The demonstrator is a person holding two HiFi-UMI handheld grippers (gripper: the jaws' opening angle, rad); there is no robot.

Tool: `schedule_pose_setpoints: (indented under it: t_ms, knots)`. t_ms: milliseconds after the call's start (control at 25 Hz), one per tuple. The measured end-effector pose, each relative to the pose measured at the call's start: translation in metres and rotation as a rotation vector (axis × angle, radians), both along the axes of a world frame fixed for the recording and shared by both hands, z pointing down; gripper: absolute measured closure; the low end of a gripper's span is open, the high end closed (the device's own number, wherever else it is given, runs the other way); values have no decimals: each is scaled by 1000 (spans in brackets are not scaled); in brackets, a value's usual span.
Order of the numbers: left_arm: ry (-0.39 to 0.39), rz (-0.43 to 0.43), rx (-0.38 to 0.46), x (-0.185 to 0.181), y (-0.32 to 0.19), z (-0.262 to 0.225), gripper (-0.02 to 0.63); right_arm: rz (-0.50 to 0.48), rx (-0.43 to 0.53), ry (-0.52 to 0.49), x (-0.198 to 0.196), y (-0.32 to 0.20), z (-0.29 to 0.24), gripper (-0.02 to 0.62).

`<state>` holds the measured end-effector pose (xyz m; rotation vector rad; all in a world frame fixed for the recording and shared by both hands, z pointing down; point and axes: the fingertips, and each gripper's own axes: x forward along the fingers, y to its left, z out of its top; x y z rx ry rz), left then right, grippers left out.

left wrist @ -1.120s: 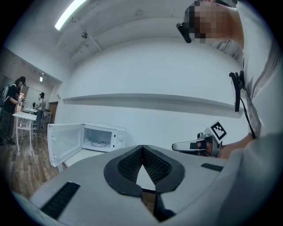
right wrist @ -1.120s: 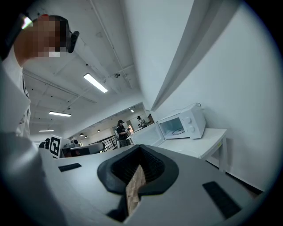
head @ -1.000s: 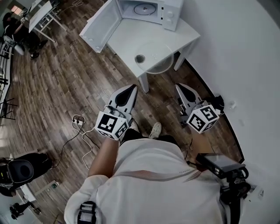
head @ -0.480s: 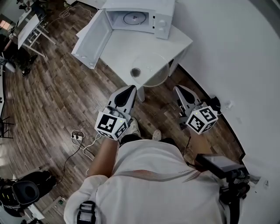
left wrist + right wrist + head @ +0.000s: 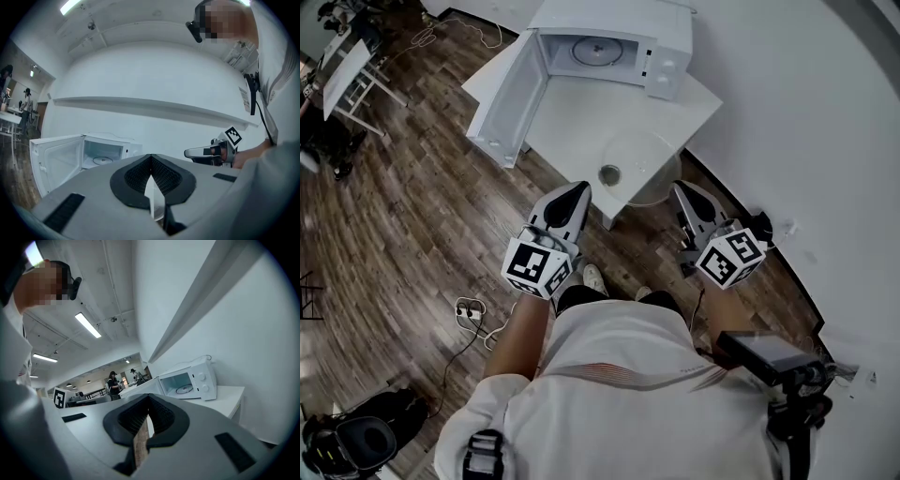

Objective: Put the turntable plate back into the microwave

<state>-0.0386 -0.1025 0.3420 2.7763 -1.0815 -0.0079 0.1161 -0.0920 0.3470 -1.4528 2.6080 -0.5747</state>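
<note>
Standing on a wood floor (image 5: 422, 187) just short of a white bench (image 5: 572, 112), a claw in each hand, both pointed level toward it. Holding the left claw (image 5: 578, 188) fully closed, tips pressed together, nothing gripped between them. Holding the right claw (image 5: 680, 186) the same way, shut tight and empty, with only floor glimpsed through the slit behind its pads. From the head view, tips of both just short of the bench's near corner, one to each side, touching neither the bench nor anything on it. On the bench, at that near corner, a clear glass plate (image 5: 642, 155), flat, outside the microwave (image 5: 614, 23) and apart from it, its rim seeming to reach past the bench edge. At the plate's near left rim, a small dark round thing (image 5: 609, 173), too small to name. At the back of the bench, close to the white wall (image 5: 806, 112), the white microwave, its door (image 5: 511, 94) swung wide to the left, a roller ring (image 5: 598, 49) on the floor of its cavity. In both claw views, the open microwave ahead, well apart, cavity facing the claws. On the floor to the left, a power strip (image 5: 469, 255) with trailing cables.
</note>
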Motion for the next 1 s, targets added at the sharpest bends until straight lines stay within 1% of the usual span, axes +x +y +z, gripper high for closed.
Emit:
schedule_pose_setpoints:
  t_ms: [120, 200, 280, 360, 440, 520, 640, 760, 840, 1000]
  knots:
    - [7, 24, -10, -10, -7, 4, 595, 26, -9, 14, -8, -2, 1, 591]
    - [20, 41, -14, -9, -12, 7, 595, 38, -23, 20, -8, -4, 6, 591]
    - [44, 66, -18, -4, -15, 10, 595, 40, -41, 3, -4, -7, 13, 591]
    - [52, 88, -22, 3, -15, 13, 595, 36, -64, -60, 4, -10, 19, 591]
    - [43, 100, -31, 11, -12, 16, 595, 43, -99, -145, 20, -12, 28, 591]
    - [34, 92, -49, 15, -12, 23, 595, 53, -145, -225, 39, -16, 44, 591]
    - [32, 68, -74, 23, -19, 35, 595, 75, -221, -329, 68, -27, 73, 571]
    - [12, 56, -100, 38, -17, 50, 595, 95, -302, -384, 95, -29, 111, 537]
    - [-3, 49, -120, 49, -14, 59, 595, 98, -373, -409, 109, -27, 141, 504]
    - [-20, 11, -154, 58, -16, 74, 595, 70, -495, -465, 125, -30, 195, 485]
